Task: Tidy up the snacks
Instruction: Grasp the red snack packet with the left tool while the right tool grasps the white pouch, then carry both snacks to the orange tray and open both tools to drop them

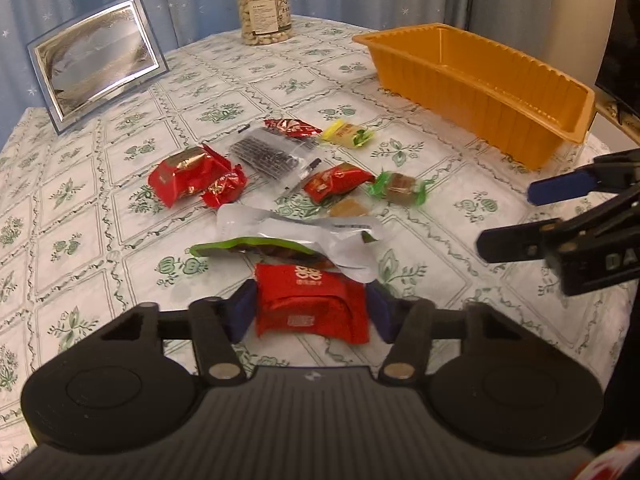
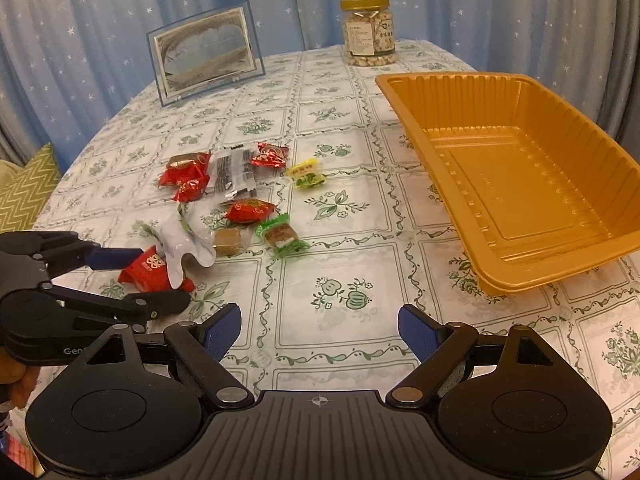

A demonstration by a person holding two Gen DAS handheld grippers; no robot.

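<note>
Left gripper: fingers straddling the red snack packet, pads at its sides; a firm clamp cannot be told.
Right gripper: released, nothing between its fingers.
Risk: the white wrapper overlaps the packet (likely dragged along).
Open room: bare worktop leads to the orange tray, near the worktop's edge.

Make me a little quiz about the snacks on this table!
1. True or false: the orange tray already has snacks in it.
2. Which snack sits between the left tool's fingers? A) red packet B) green-wrapped candy C) nut jar
3. Fill in: the right tool has ____ between its fingers.

Key: 1 false; 2 A; 3 nothing.
</note>
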